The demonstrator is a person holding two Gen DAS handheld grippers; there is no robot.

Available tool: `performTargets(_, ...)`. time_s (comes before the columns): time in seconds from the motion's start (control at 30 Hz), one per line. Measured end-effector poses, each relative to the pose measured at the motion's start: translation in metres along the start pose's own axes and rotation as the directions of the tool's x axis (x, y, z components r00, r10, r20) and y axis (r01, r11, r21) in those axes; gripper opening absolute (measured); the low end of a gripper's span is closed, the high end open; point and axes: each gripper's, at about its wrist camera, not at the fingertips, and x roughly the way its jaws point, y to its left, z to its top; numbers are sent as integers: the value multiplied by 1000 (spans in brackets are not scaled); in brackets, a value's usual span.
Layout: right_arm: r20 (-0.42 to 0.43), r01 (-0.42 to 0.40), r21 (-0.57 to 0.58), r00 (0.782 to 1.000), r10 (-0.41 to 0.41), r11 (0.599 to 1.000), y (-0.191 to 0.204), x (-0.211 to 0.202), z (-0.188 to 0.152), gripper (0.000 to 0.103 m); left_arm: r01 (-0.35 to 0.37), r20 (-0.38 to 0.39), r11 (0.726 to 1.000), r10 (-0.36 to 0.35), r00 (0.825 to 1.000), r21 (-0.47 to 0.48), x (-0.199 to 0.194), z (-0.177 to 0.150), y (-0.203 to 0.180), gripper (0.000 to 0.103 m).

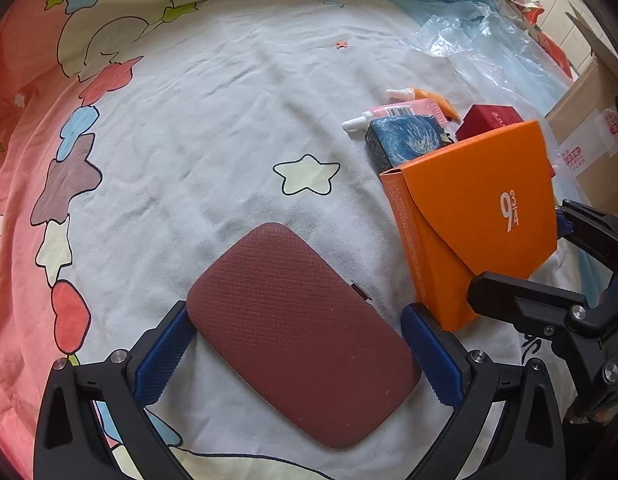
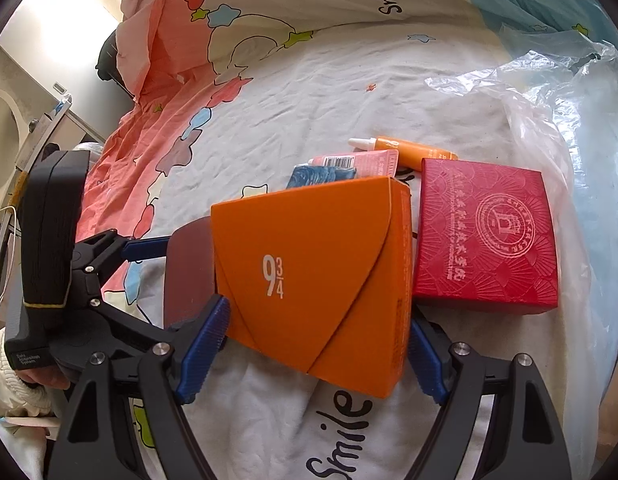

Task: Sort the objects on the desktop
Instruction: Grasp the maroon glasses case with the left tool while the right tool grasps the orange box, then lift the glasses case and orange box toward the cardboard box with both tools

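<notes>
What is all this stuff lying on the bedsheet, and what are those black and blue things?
Textured case: one, maroon, nearest, between left tongs.
Box marked 9¾: one, orange, between right tongs.
Embossed box: one, red, right of orange box.
Swirl-print box: one, blue, behind orange box.
Tubes: pink, orange, farthest back.
Plastic bag: clear, far right.
Bedsheet: white, cartoon stars.
Left tongs, right tongs: black, blue pads.

a cartoon-print bedsheet (image 1: 213,128) (stars, hearts, the word "smile") covers the whole surface. on the bedsheet's far right side lies a crumpled clear plastic bag (image 2: 557,128). beyond the bedsheet's right edge stands a taped cardboard box (image 1: 585,140).
</notes>
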Motion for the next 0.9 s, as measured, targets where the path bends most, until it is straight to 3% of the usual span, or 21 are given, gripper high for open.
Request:
performTargets(0.13, 11, -1, -2, 1000, 1, 1000, 0, -1, 0, 78, -28, 15, 1000, 28, 1000, -6, -1, -3, -3, 103)
performTargets(0.2, 23, -4, -1, 1000, 4, 1000, 0, -3, -2, 71, -23, 30, 1000, 22, 999, 6, -4, -5, -3, 98)
performTargets(0.3, 33, -30, 1, 999, 30, 1000, 1, -8, -4, 59, -8, 38, 999, 7, 999, 40, -9, -8, -3, 83)
performTargets(0.47, 88, -100, 30, 991, 97, 994, -2, -25, -4, 36, 19, 24, 997, -21, 1000, 72, -13, -9, 1, 82)
performTargets(0.57, 95, -141, 24, 986, 139, 990, 3, -30, -4, 29, 19, 22, 996, -21, 1000, 84, -16, -11, 3, 82)
performTargets(0.7, 95, -173, -12, 980, 174, 985, 20, -30, -2, 22, 13, 13, 997, -14, 1000, 82, -16, -12, 4, 82)
performTargets(0.9, 105, -126, -56, 986, 131, 990, 32, -38, -3, 21, 27, 16, 995, -28, 999, 93, -25, -12, 4, 82)
